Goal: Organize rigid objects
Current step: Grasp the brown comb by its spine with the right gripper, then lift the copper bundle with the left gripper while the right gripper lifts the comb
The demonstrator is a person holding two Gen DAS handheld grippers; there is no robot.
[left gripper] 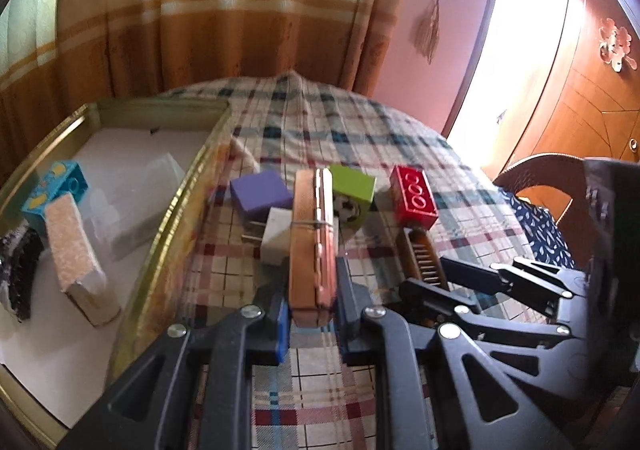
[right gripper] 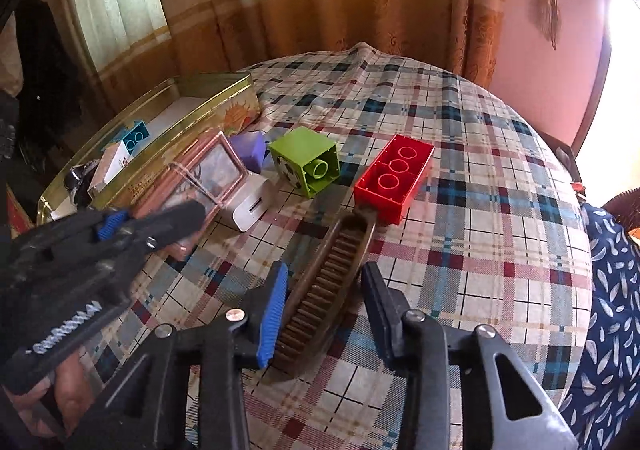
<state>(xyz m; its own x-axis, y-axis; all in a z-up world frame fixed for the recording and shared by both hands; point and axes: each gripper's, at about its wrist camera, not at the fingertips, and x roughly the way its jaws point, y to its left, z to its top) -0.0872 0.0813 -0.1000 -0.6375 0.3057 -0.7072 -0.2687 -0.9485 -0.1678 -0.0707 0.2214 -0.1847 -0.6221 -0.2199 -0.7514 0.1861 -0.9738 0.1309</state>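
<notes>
Left wrist view is showing tray (left gripper: 180, 185) contents; right view isn't. Left gripper (left gripper: 310, 314) is clamping pink case (left gripper: 314, 234); right gripper (right gripper: 324, 310) is straddling comb (right gripper: 328, 286), jaws wide.

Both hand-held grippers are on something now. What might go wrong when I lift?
1. The left hand-held gripper clamps only the near end of the pink case, which could pivot and knock the white charger beside it.
2. The right hand-held gripper straddles the brown comb with jaws apart; its far tip touches the red block.
</notes>
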